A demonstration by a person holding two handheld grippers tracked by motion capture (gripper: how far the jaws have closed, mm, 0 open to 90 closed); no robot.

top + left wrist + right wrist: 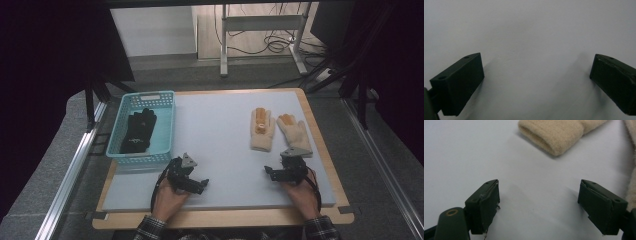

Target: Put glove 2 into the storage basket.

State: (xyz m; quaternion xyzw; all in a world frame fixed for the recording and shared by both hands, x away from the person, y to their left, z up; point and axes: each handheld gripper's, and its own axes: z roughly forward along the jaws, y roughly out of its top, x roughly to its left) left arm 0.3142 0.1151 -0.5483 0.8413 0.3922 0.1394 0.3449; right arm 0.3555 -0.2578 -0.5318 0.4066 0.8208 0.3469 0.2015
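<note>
Two cream knit gloves with orange fingertips lie flat at the right of the pale mat: one nearer the middle and one farther right. My right gripper rests low over the mat just in front of them, open with nothing between its jaws. In the right gripper view the cuff of one cream glove lies ahead, and the other glove touches the right edge. My left gripper sits open over bare mat at the front left, with its jaws wide apart and empty.
A light blue plastic basket stands at the mat's back left with a black glove inside. The mat lies on a wooden board. Metal rails run along both sides.
</note>
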